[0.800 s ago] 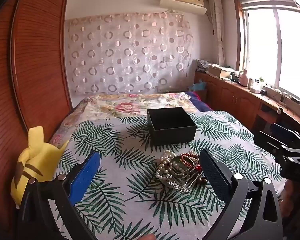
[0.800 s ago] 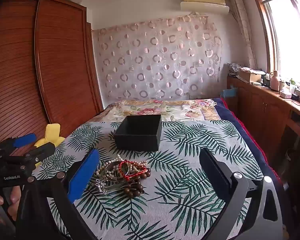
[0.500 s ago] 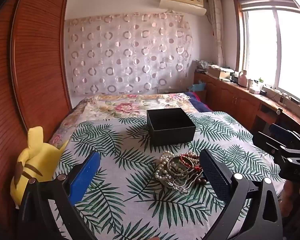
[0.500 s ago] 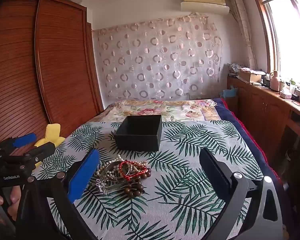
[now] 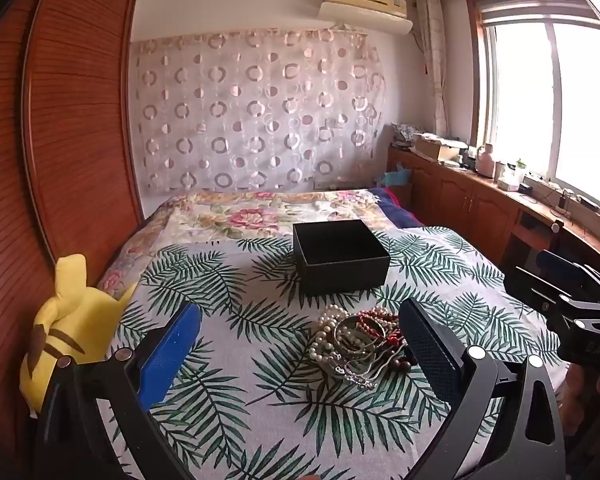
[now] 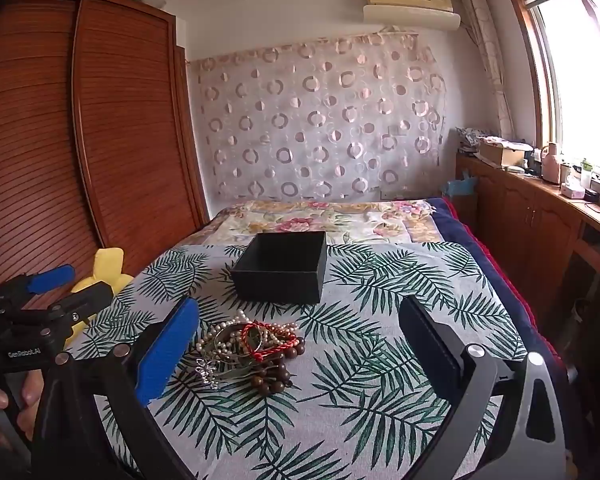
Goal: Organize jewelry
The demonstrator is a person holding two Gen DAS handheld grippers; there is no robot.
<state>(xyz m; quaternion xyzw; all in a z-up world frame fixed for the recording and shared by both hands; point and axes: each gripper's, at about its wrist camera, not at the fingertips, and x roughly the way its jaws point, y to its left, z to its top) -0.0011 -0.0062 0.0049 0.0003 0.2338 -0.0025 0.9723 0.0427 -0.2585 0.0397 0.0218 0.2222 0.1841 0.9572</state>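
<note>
Step judged: start, nothing picked yet. Jewelry heap [image 5: 360, 344] is seen on leaf-print cloth [image 5: 260, 380], just before empty black box [image 5: 340, 256]. Left gripper [image 5: 300, 344] and right gripper [image 6: 300, 344]: jaws wide apart, nothing held. Next: one piece to be pinched, others left undisturbed.

Open bedspread [image 6: 380, 360] surrounds jewelry pile [image 6: 248, 348]; black box [image 6: 280, 268] stands behind.

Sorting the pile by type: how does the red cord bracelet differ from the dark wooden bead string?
The red cord bracelet is a thin, bright red braided loop; the dark wooden bead string is chunky round brown beads. The bracelet lies on top of the pile, toward the black box; the beads spill off its near edge onto the leaf-print cloth. Both lie ungripped in one tangled heap.
</note>
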